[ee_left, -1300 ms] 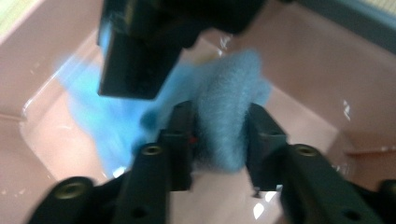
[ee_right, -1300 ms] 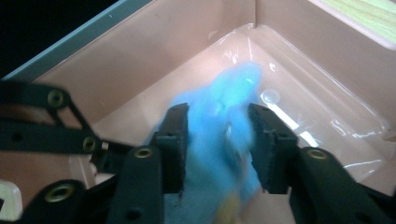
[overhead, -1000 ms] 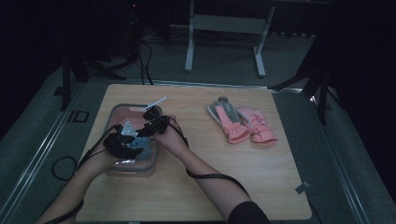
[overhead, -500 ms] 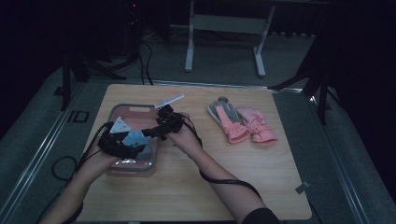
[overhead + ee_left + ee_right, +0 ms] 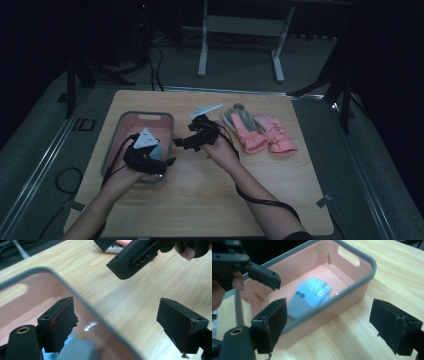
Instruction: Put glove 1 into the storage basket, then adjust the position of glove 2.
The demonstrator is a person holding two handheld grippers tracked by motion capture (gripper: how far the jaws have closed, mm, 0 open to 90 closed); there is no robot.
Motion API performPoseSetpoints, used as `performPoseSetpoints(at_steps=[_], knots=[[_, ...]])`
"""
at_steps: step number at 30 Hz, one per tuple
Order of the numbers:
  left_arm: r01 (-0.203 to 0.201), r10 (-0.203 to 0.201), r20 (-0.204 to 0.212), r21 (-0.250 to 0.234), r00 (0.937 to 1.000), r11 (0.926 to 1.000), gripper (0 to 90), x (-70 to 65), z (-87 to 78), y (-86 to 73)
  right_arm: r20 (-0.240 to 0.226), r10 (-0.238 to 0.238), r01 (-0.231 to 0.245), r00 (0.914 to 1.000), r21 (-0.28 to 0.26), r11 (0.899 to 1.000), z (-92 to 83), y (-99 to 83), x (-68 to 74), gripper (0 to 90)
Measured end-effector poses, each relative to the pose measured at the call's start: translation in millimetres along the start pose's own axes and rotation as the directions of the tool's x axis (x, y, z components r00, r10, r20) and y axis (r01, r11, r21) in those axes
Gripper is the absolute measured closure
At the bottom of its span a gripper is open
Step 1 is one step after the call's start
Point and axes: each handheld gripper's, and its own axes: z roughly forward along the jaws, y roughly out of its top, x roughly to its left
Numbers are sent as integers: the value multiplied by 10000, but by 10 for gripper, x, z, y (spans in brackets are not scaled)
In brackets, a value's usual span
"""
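Note:
A blue glove with a grey cuff lies flat inside the pink basket with a grey rim. In the high view the basket stands on the left part of the wooden table. My left gripper hovers over the basket's near right corner, and its jaws, which have just been opening, stand open with nothing between them. My right gripper hangs just right of the basket, over bare wood. Its jaws have just been opening too and hold nothing.
A pair of pink gloves lies on the table's back right, with a small grey round thing behind them. Bare wood stretches across the table's near half. Cables trail from both hands toward the near edge.
Both grippers have risen from the middle of the basket and drawn apart, the right one moving right past the rim. The blue glove they were at now lies loose in the basket.

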Motion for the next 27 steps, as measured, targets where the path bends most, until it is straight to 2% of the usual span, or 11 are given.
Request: performPoseSetpoints(at_steps=[2,4,6,8,11,13,16,19,22,24,27], knots=[[-37,40,131,-225,9999,9997,154,-138,37,27,-59,7,-8,10000,-164,9999,-93,-63,-29,145],[-21,34,329,-395,9995,9992,154,-270,91,44,154,-172,177,9997,-354,9992,-180,-128,-50,144],[1,26,650,-416,9979,9991,154,-383,155,59,307,-367,378,9989,-365,9986,-255,-191,-82,141],[-220,247,811,-338,9964,9992,154,-486,219,70,476,-488,508,9977,-419,9978,-323,-259,-128,140],[-355,385,1090,-296,9933,9989,154,-605,308,69,540,-253,272,9982,-356,9990,-405,-352,-226,142],[-312,356,1339,-352,9904,9989,154,-666,361,60,617,-139,163,9980,-372,9992,-446,-414,-294,144],[-468,503,1387,-287,9891,9985,154,-750,450,31,668,-32,58,9978,-382,9993,-496,-508,-385,146],[-499,521,1499,-184,9873,9986,154,-796,533,-7,527,410,-420,9978,176,9990,-535,-591,-454,156],[-492,509,1654,-143,9849,9987,154,-832,602,-48,542,494,-510,9973,285,9983,-564,-674,-499,141],[-636,637,1610,-58,9849,9980,154,-860,645,-77,447,491,-503,9978,260,9984,-584,-724,-516,138],[-596,591,1734,-23,9831,9982,154,-882,690,-110,562,513,-529,9971,287,9982,-601,-775,-533,121]])
